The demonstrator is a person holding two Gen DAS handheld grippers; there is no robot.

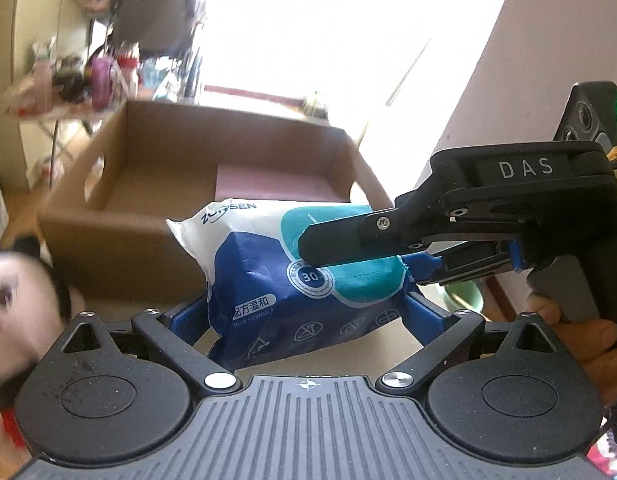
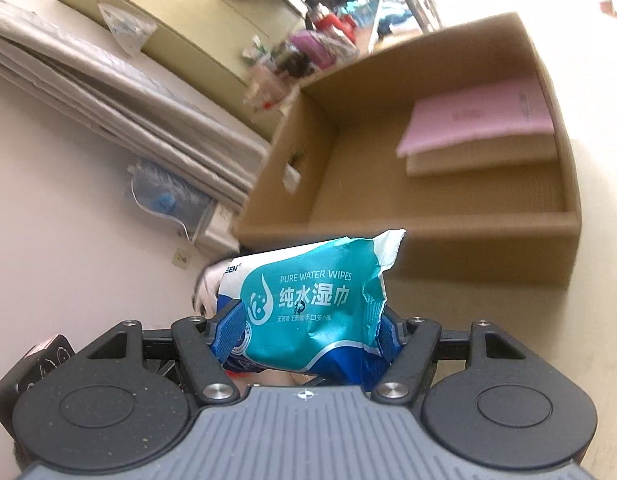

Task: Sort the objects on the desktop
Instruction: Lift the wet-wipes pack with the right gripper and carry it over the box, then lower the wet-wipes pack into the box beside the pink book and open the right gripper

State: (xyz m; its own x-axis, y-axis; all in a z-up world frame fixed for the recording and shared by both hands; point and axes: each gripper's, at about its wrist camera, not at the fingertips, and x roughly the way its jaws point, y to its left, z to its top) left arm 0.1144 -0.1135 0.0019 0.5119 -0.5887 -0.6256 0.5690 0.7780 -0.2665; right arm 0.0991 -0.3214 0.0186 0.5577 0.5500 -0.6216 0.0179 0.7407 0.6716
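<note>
A blue, teal and white pack of wet wipes (image 1: 276,276) is held in the air in front of an open cardboard box (image 1: 120,216). My left gripper (image 1: 304,312) is shut on the pack's lower end. My right gripper (image 1: 372,252) comes in from the right and is shut on the pack's teal side. In the right wrist view the pack (image 2: 308,312) sits between my right gripper's blue pads (image 2: 308,336), just in front of the box (image 2: 428,248). A pink booklet (image 2: 476,116) lies inside the box.
A cluttered small table (image 1: 76,80) stands behind the box. Folded grey bedding (image 2: 108,92) and a plastic bag with a blue item (image 2: 164,200) lie left of the box. A white and black object (image 1: 12,288) is at the left edge.
</note>
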